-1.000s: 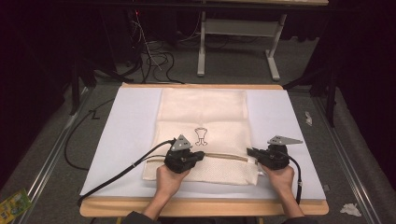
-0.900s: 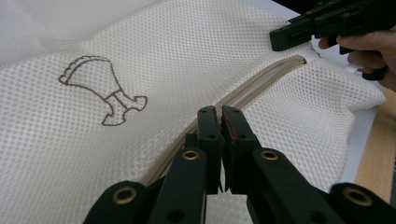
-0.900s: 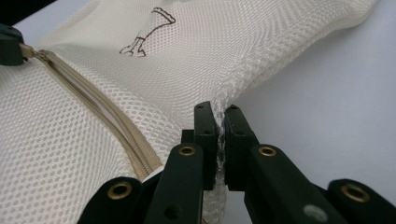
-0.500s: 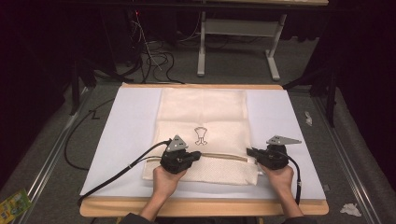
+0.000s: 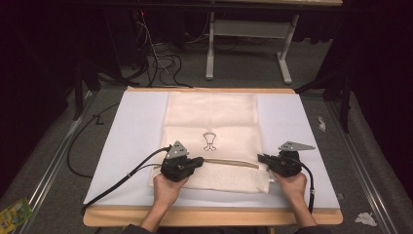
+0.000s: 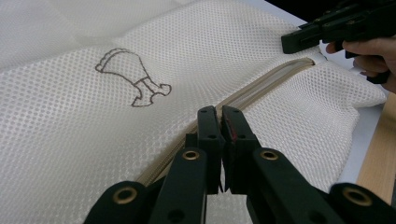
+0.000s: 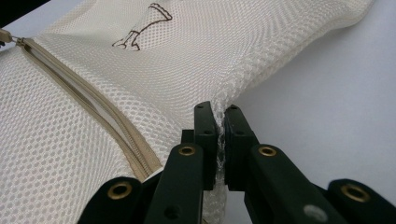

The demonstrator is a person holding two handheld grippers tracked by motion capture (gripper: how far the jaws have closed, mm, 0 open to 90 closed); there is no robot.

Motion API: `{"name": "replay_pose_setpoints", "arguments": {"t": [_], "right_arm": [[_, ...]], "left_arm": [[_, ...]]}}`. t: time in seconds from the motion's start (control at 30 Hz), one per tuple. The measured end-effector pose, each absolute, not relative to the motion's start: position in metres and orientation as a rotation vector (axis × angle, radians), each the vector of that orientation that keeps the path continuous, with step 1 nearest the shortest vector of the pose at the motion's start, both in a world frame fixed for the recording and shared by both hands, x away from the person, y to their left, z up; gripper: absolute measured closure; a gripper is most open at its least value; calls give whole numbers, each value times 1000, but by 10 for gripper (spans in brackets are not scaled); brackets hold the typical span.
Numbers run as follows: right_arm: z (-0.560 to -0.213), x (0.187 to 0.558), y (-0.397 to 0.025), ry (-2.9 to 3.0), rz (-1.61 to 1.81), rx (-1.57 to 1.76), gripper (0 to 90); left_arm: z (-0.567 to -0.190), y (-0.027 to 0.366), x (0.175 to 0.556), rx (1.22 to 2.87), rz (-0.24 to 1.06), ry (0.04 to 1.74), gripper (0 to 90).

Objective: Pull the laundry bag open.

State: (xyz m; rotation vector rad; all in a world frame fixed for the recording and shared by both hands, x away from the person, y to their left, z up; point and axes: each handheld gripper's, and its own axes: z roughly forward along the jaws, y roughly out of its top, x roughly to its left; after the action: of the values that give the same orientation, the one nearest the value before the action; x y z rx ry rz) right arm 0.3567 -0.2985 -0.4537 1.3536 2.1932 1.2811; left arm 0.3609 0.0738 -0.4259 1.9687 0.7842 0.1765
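Note:
A cream mesh zip bag (image 5: 212, 117) with a small brown line drawing (image 5: 210, 141) lies flat on the white mat. Its tan zipper (image 5: 234, 162) runs across the near part. My left gripper (image 5: 197, 161) sits at the zipper's left end, jaws shut (image 6: 219, 116) over the zipper line (image 6: 261, 88); the pull itself is hidden between them. My right gripper (image 5: 261, 158) holds the bag's right edge, shut (image 7: 218, 114) on a pinched fold of mesh. In the right gripper view the zipper (image 7: 93, 112) gapes slightly, showing white inside. The right gripper (image 6: 287, 44) also appears far off in the left gripper view.
The white mat (image 5: 126, 146) covers a wooden table whose front edge (image 5: 209, 217) is near the person's forearms. Cables (image 5: 160, 63) and a metal frame (image 5: 243, 29) lie on the floor beyond. Crumpled paper (image 5: 365, 218) and a green packet (image 5: 12, 217) lie beside the table.
My left gripper has slid leftward along the zipper, lengthening the stretch between the two grippers. The right gripper has stayed at the bag's right edge.

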Motion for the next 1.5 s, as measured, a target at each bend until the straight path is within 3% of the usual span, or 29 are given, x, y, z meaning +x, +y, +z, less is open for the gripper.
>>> {"name": "replay_pose_setpoints", "arguments": {"t": [1.5], "right_arm": [[-457,356,-301,2194,1256,1362,873]], "left_arm": [[-424,119,358,1902,218,874,872]]}}
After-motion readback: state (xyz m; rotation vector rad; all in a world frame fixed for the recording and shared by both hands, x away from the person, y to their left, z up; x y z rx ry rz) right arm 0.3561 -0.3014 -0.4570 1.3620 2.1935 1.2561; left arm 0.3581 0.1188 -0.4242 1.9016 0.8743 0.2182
